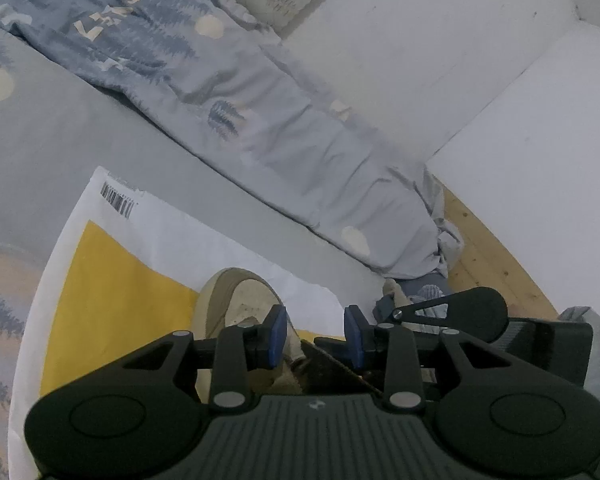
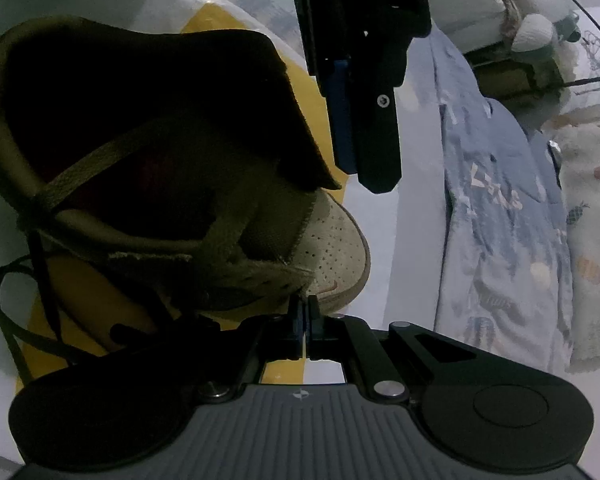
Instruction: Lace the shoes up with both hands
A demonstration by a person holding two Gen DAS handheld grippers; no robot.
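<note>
The tan shoe lay on its side on a yellow-and-white bag spread over the grey bedsheet, its toe pointing away from the left wrist camera and its dark opening turned toward the right one. The left gripper hung over the shoe with its blue pads parted and nothing between them. The right gripper sat low beside the perforated toe, its fingers drawn almost together; whether they pinched the lace there I could not tell (the spot was dark and very small). A black lace looped loose on the bag near the heel, and a flat tan lace crossed the opening. The step in hand looked like getting hold of a lace end — so the open left gripper would do best to come down squarely on a free stretch of lace, close near its tip, and pull gently while the right steadied the shoe against sliding on the slick bag.
</note>
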